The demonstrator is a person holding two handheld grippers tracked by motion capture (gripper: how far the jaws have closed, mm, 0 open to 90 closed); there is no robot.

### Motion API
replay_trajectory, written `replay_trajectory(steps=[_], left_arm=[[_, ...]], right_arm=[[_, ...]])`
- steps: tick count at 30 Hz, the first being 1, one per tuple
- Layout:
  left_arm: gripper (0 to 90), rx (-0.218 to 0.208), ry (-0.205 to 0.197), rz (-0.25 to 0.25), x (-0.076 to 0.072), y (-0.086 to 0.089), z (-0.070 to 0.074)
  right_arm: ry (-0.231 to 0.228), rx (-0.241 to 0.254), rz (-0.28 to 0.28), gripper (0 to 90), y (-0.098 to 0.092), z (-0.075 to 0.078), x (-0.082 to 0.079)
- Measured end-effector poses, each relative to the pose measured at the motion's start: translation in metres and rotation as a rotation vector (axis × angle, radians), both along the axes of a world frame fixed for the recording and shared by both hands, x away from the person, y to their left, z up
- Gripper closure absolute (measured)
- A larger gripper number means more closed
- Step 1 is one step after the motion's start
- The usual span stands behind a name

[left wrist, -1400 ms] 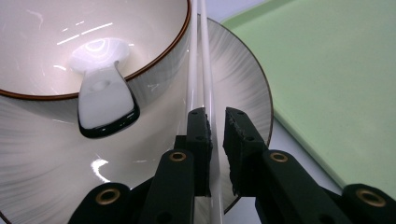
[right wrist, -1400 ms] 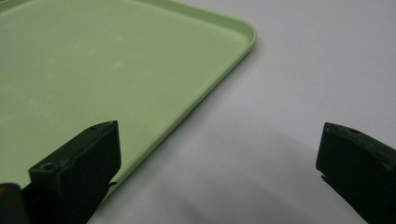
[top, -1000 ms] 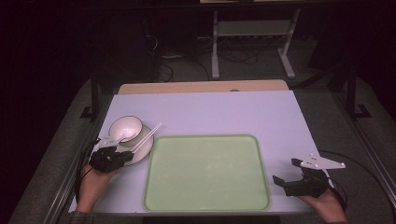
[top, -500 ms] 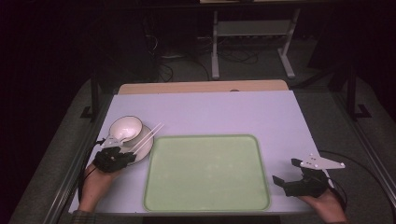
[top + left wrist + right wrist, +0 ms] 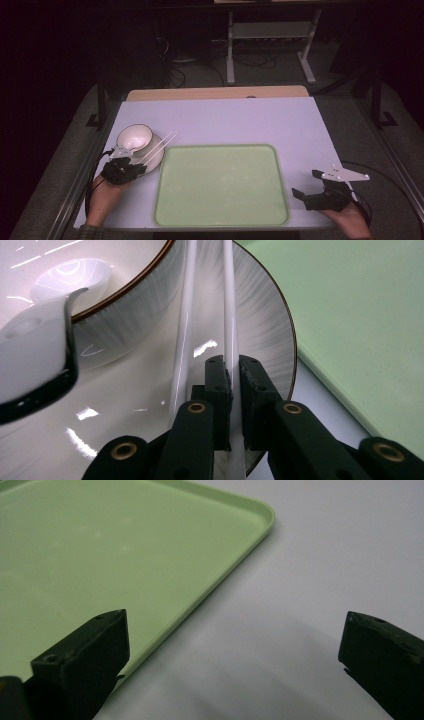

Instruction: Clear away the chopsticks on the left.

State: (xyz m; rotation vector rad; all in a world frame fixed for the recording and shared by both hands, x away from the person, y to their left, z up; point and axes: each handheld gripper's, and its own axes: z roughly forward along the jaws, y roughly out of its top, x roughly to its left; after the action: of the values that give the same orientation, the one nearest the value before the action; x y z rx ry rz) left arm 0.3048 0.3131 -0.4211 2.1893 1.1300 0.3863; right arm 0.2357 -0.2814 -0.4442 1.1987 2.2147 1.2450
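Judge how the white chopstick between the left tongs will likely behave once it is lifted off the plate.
The chopstick looks straight and rigid, so it should stay stiff. Its glossy surface suggests it may slip or pivot, since the left tongs pinch it near one end. The second chopstick lies close beside it on the plate and could get nudged and roll.

White chopstick (image 5: 229, 315) — across plate (image 5: 125, 405).
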Motion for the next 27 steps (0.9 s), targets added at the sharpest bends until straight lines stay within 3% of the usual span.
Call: replay_trajectory(steps=[27], left_arm=[[84.0,-0.073,-0.057,-0.04,-0.009,-0.006,0.021]], right_arm=[[-0.003,0.001,-0.001,0.0,0.0,0.0,0.0]])
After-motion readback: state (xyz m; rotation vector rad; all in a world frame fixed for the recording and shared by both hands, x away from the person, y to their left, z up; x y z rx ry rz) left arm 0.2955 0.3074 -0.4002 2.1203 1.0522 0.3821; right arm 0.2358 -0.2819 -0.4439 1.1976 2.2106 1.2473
